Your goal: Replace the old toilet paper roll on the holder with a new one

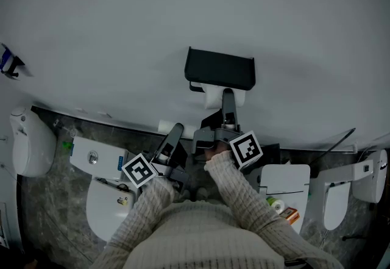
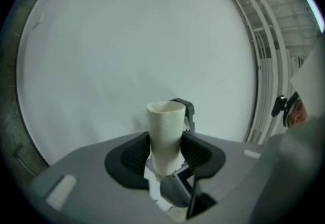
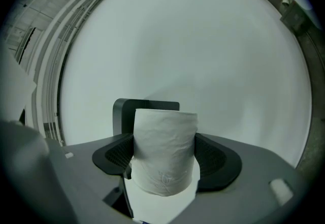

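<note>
Overhead, head view: your right gripper (image 1: pixel 227 96) holds the new roll (image 1: pixel 213 98) just below the black holder (image 1: pixel 219 69) on the bare wall (image 1: pixel 183 5); your left gripper (image 1: pixel 175 132) sits lower left, apart; toilets (image 1: pixel 106 207) flank you, seen only here. Left gripper view: jaws clamp the old cardboard core (image 2: pixel 165 136), open wall around. Right gripper view: jaws grip the new roll (image 3: pixel 163 152), holder (image 3: pixel 123 114) close behind.

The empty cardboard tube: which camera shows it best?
The left gripper view: the cardboard tube stands upright and close, clamped between the left hand-held gripper's jaws, its open end visible. The head view shows the tube only small and pale at that gripper's tip. The right gripper view misses it, showing the full paper roll instead.
</note>
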{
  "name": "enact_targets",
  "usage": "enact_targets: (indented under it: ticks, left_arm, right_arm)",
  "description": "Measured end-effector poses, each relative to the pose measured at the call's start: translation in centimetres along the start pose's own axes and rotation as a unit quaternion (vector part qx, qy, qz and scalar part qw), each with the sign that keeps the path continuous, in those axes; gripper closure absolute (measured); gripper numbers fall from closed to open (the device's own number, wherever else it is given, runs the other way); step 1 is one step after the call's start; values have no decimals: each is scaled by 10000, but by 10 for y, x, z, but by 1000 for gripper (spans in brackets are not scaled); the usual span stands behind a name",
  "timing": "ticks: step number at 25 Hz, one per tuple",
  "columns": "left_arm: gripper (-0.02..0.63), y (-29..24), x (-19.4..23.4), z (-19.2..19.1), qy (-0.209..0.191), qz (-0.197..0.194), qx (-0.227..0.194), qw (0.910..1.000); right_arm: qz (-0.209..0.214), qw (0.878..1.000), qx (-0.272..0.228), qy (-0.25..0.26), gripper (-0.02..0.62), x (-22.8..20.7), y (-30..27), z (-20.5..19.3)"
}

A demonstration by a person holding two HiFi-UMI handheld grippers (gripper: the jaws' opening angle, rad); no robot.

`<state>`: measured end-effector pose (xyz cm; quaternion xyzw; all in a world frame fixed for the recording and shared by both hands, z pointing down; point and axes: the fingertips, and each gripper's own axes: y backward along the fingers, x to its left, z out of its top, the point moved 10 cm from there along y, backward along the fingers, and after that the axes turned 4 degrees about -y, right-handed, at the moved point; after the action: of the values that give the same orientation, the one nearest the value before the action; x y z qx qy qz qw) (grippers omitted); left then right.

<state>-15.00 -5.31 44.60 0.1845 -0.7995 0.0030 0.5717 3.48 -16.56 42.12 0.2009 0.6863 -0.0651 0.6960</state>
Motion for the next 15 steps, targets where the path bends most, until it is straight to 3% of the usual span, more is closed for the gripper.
enact_targets:
  ticks: [8,15]
  left_arm:
    - [431,14,4,23,40,-41,21,10000]
    - [431,20,5,21,87,-53,14,9999]
  right_arm:
    - [15,9997,218,123,227,1,-6,-33]
    - [145,9966,755,293,201,0,-8,-41]
